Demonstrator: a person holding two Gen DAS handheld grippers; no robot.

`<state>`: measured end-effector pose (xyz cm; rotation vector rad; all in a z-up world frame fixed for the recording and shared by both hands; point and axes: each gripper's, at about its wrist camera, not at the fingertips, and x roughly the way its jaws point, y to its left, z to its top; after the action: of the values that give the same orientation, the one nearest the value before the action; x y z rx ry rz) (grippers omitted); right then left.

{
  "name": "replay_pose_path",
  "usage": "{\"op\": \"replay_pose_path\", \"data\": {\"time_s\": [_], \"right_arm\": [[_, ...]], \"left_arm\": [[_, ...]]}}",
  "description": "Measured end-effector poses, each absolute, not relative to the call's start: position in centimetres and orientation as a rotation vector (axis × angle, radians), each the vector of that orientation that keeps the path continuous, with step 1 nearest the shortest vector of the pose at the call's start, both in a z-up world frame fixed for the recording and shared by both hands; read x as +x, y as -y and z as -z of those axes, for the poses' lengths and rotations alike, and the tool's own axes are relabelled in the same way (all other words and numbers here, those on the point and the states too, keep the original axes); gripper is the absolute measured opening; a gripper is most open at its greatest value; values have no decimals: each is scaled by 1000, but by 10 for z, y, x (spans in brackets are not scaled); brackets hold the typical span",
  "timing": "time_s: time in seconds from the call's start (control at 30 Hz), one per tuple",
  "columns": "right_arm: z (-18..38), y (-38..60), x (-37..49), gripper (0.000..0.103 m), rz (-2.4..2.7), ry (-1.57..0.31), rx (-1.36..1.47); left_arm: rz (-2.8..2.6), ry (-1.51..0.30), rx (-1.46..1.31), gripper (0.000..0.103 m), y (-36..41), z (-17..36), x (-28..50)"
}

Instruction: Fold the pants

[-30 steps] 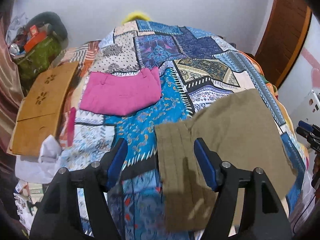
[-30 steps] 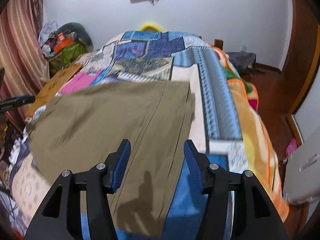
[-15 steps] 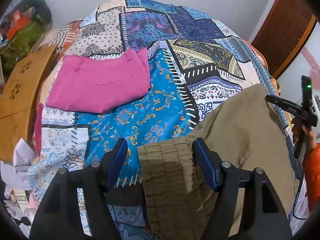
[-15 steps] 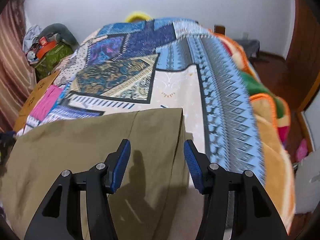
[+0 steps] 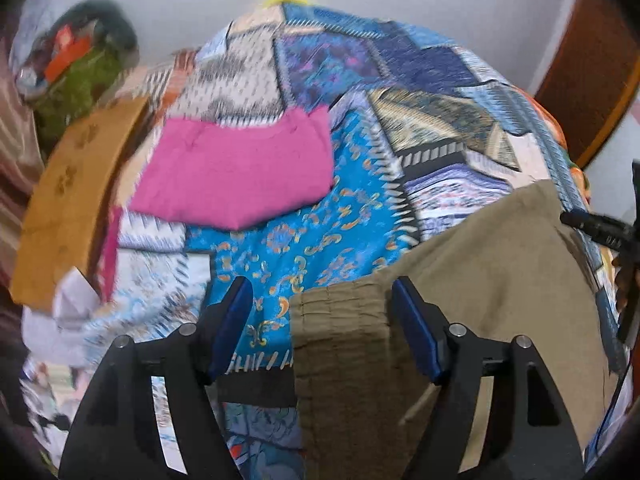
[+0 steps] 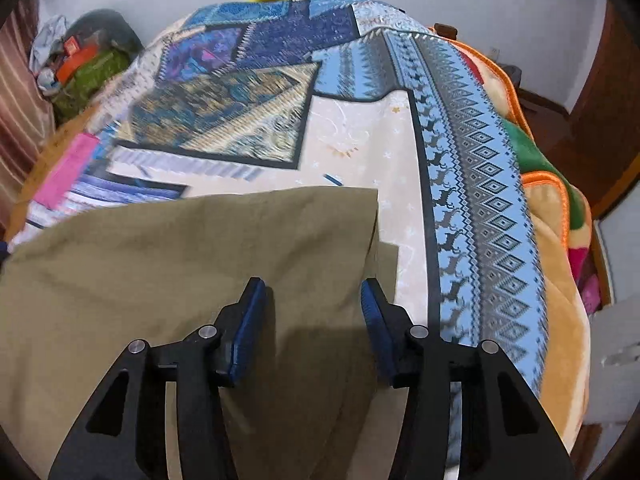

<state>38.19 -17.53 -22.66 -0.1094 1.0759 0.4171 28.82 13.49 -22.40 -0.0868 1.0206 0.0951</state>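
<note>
Olive-green pants lie flat on a patchwork bedspread. In the left wrist view my left gripper is open, its blue pads either side of the gathered waistband at the pants' left end. In the right wrist view the pants fill the lower left, folded double with an upper layer edge over a lower one. My right gripper is open just above the cloth near its right-hand corner. Neither gripper holds anything.
Folded pink pants lie further up the bed on the left. A wooden board leans at the bed's left side, with a green bag behind it. An orange-edged blanket hangs off the bed's right edge.
Both grippers have come lower and closer to the olive pants. The left view has swung a little, blurring the scene. Both stay open.
</note>
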Motion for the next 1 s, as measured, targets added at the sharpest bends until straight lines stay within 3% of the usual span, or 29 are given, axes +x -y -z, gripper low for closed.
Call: {"op": "replay_pose_path", "data": {"time_s": [0.1, 0.2, 0.27, 0.37, 0.53, 1.0], "right_arm": [[198, 170, 366, 48, -486, -1031, -52], [174, 152, 345, 60, -570, -992, -51], [167, 132, 333, 64, -630, -977, -54], [174, 101, 318, 67, -720, -1020, -63], [218, 69, 299, 68, -732, -1164, -176], [208, 155, 219, 70, -657, -1116, -132]], "left_arm": [[-34, -972, -54, 73, -120, 201, 281], [26, -955, -45, 78, -104, 191, 280], [64, -968, -52, 83, -95, 194, 280], [84, -1030, -31, 83, -81, 214, 283], [69, -1071, 48, 85, -70, 248, 264], [44, -995, 91, 86, -74, 235, 180]]}}
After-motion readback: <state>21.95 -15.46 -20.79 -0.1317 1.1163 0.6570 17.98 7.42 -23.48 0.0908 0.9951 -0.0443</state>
